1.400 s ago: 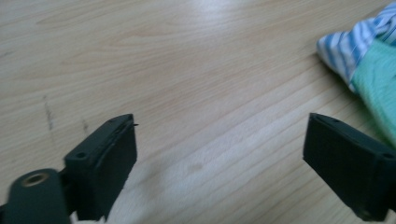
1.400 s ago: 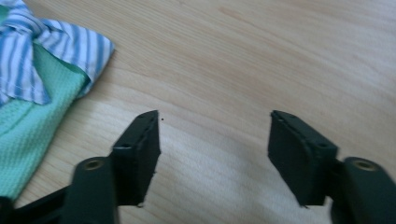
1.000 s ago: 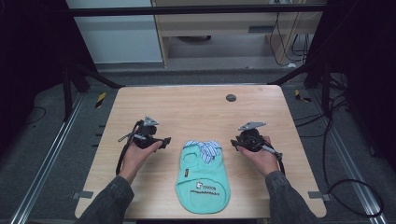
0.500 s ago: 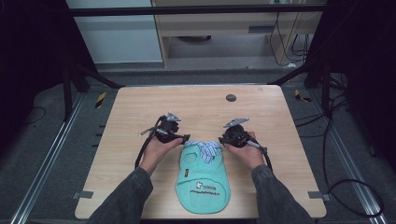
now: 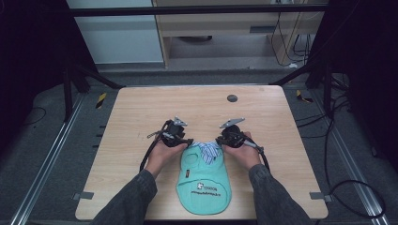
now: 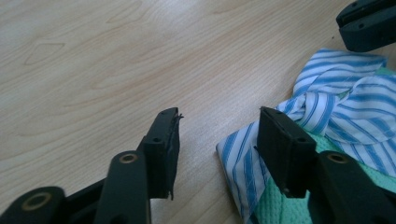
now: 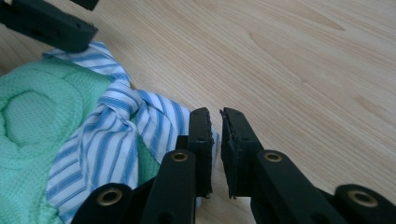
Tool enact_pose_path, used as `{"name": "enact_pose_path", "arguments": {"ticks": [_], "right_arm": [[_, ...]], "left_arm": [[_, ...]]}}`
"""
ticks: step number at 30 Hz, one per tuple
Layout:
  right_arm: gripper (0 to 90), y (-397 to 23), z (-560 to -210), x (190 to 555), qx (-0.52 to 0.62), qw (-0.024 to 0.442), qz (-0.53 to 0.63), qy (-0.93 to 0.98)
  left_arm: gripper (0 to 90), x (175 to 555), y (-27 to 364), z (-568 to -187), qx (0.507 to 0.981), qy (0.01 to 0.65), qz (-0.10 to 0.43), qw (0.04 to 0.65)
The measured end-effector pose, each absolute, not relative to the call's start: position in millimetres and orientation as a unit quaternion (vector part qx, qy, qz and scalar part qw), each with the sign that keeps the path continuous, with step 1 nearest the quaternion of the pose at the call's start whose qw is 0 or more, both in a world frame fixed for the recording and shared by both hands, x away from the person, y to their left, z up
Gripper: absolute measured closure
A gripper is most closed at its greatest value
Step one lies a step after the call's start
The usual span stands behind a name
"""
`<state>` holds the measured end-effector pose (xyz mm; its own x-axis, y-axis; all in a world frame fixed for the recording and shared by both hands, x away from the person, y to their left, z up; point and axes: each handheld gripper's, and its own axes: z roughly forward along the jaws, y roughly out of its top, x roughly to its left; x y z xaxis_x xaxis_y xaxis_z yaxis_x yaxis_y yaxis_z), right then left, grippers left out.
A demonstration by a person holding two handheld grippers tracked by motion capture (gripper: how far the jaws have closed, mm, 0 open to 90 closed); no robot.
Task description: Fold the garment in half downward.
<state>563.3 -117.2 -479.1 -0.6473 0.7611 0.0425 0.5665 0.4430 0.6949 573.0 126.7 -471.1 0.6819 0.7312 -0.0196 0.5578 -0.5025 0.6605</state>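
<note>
Garment [image 5: 204,180], green w/ striped collar [image 5: 206,151], lies flat near tabletop [image 5: 141,112] front edge, not yet lifted. Left tool [image 6: 217,128] is wide open beside collar's corner; right tool [image 7: 215,125] nearly closed, probably pinching collar's edge. High view gives whole layout; tool views show collar knot.

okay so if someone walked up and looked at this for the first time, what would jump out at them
Most likely the mint-green garment with a blue-and-white striped collar, lying flat near the front edge of the wooden table. Two hand-held grippers flank that collar: the left gripper with jaws wide apart at one striped corner, the right gripper with jaws nearly closed at the opposite corner.
</note>
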Motion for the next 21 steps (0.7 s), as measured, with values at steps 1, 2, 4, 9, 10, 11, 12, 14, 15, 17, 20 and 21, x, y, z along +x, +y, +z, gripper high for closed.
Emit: {"name": "enact_pose_path", "arguments": {"ticks": [1,2,4,9,10,11,12,14,15,17,20,21], "right_arm": [[80.9,-116,-479,563,0.395,0.139,0.351,0.838],[79.9,-115,-479,562,0.394,0.135,0.351,0.839],[77.3,-113,-480,562,0.39,0.138,0.346,0.843],[73.3,-111,-484,563,0.396,0.132,0.344,0.841],[70.2,-110,-486,563,0.402,0.125,0.341,0.84],[69.2,-109,-487,563,0.4,0.125,0.34,0.842],[67.4,-108,-487,562,0.402,0.124,0.338,0.842],[63.3,-107,-488,562,0.403,0.122,0.333,0.844],[61.8,-107,-489,562,0.403,0.122,0.332,0.844],[57.5,-107,-490,562,0.406,0.118,0.326,0.845],[56.6,-107,-491,561,0.406,0.117,0.326,0.845],[57.1,-107,-491,560,0.405,0.121,0.327,0.845]], "left_arm": [[48.2,573,126,-473,0.86,0.373,0.128,0.324],[47.7,572,126,-475,0.863,0.371,0.123,0.318],[46.0,572,125,-479,0.868,0.367,0.126,0.308],[45.1,573,126,-484,0.867,0.372,0.123,0.31],[43.5,573,126,-485,0.866,0.374,0.123,0.309],[43.4,573,126,-485,0.866,0.374,0.122,0.309],[43.2,573,126,-485,0.866,0.373,0.123,0.31],[42.2,574,127,-486,0.868,0.373,0.118,0.307],[42.2,574,127,-487,0.867,0.374,0.116,0.308],[41.5,573,128,-487,0.866,0.375,0.112,0.31],[41.4,572,130,-489,0.864,0.373,0.114,0.319],[41.6,572,130,-489,0.864,0.372,0.115,0.32]]}}
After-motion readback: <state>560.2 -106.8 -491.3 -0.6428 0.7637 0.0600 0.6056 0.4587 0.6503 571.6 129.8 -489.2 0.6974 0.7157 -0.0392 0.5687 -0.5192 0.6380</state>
